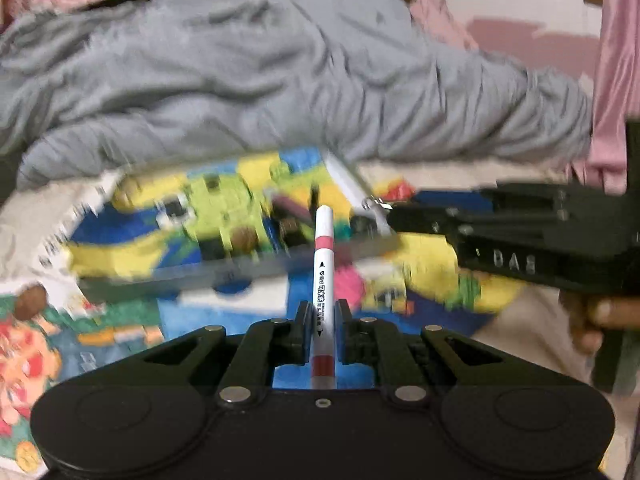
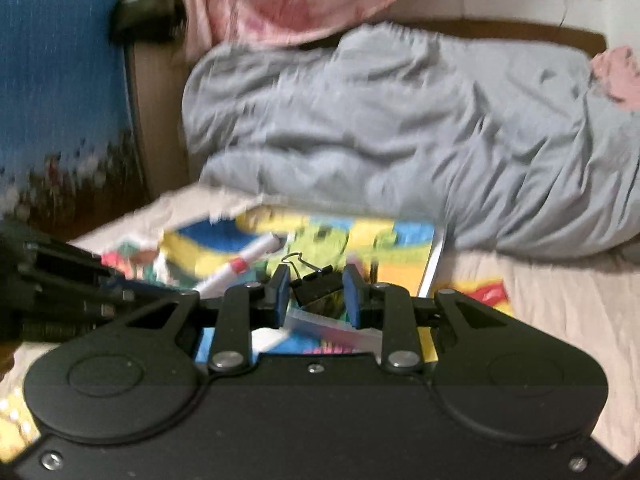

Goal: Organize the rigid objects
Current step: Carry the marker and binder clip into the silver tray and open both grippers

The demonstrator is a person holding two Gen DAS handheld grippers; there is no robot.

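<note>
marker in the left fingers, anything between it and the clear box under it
Nothing visible. The marker is clamped in the left gripper, above the open clear plastic box on the colourful book. The right gripper, holding a black binder clip, sits off to the side.

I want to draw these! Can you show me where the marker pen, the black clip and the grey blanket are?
marker pen [image 1: 323,264], left wrist view, on its white barrel beyond the gripper.
black clip [image 2: 316,286], right wrist view, on its black body.
grey blanket [image 1: 240,80], left wrist view, on its rumpled middle.
</note>
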